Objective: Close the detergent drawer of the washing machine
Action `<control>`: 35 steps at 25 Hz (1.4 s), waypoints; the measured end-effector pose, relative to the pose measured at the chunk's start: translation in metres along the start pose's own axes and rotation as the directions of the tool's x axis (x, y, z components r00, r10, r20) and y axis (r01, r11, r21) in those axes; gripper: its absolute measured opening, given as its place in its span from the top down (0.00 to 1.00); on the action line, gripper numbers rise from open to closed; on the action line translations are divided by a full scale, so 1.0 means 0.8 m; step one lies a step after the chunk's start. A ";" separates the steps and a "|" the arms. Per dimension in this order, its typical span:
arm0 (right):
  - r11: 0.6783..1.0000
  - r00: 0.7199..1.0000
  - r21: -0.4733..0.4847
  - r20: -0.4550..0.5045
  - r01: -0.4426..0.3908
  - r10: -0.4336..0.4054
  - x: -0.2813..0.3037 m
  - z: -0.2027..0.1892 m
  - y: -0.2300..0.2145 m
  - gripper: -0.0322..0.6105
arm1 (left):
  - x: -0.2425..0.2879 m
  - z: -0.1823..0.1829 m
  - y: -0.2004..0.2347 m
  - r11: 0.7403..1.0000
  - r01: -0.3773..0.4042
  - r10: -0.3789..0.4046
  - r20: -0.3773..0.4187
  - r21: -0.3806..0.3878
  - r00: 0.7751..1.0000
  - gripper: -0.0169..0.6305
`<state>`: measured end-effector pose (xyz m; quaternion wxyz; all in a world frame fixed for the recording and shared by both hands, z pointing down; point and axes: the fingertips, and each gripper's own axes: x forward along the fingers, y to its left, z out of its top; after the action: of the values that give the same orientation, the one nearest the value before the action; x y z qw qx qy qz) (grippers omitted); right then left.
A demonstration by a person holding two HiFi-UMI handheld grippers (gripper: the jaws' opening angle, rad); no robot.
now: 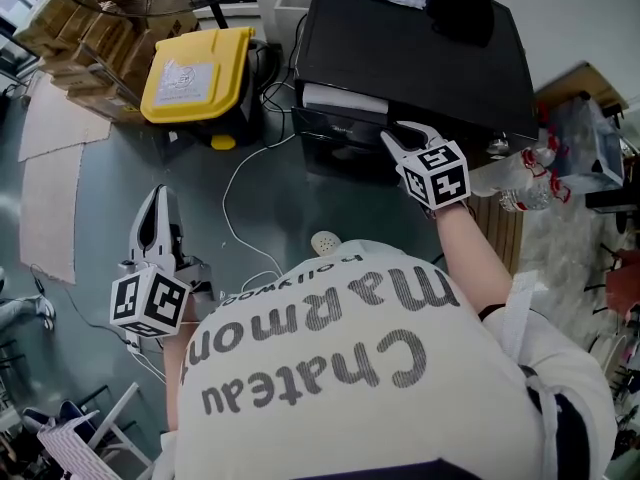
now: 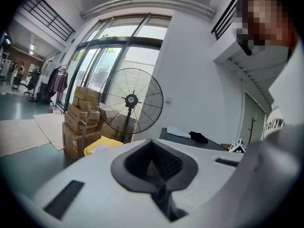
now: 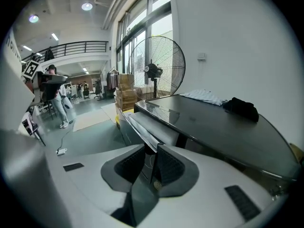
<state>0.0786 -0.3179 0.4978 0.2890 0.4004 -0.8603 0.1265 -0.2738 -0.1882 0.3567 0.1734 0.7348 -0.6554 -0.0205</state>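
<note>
Holding the left gripper (image 1: 157, 203) out over the floor, jaws together on nothing, well apart from the washer (image 1: 420, 58). Clamping the right gripper (image 1: 398, 140) on the front edge of the drawer (image 1: 345, 100), sticking out of the washer's front toward the person. Guessing at a slide axis running straight back into the machine, so probably pushing away with the right, by far the nearer one.

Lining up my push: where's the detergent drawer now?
Head view: the detergent drawer juts open from the washing machine front, upper centre, just left of the right gripper.
</note>
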 end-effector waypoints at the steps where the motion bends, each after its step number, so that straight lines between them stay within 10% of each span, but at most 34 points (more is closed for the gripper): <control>1: 1.000 1.000 0.000 0.000 0.000 0.000 0.000 0.000 -0.001 0.80 | 0.000 0.000 0.000 1.000 0.000 0.000 -0.001 0.001 1.000 0.96; 35: 0.998 0.997 -0.010 0.044 0.062 -0.061 0.010 0.016 -0.017 0.79 | -0.011 0.001 0.017 0.998 -0.056 0.056 0.009 -0.007 0.998 0.96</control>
<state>0.0799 -0.3376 0.4925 0.2763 0.4277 -0.8544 0.1040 -0.2884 -0.1809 0.3576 0.1731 0.7154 -0.6766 -0.0212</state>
